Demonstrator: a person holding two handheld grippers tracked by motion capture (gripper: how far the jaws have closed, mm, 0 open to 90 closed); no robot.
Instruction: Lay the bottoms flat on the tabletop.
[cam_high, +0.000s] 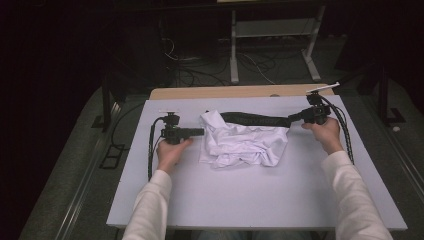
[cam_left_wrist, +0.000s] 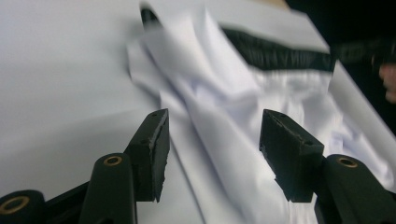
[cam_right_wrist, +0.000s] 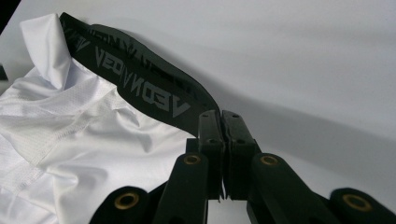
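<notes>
High view, crumpled white garment, right tongs clamped on its black elastic waistband, left tongs spread wide, empty.

Dim room, possibly carpeted floor

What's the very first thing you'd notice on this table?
A crumpled white garment lies in the middle of the pale table, with its black waistband stretched out toward the right. The right claw is shut on the end of that waistband. The left claw is open, its jaws wide apart just over the white cloth at the garment's left edge.
</notes>
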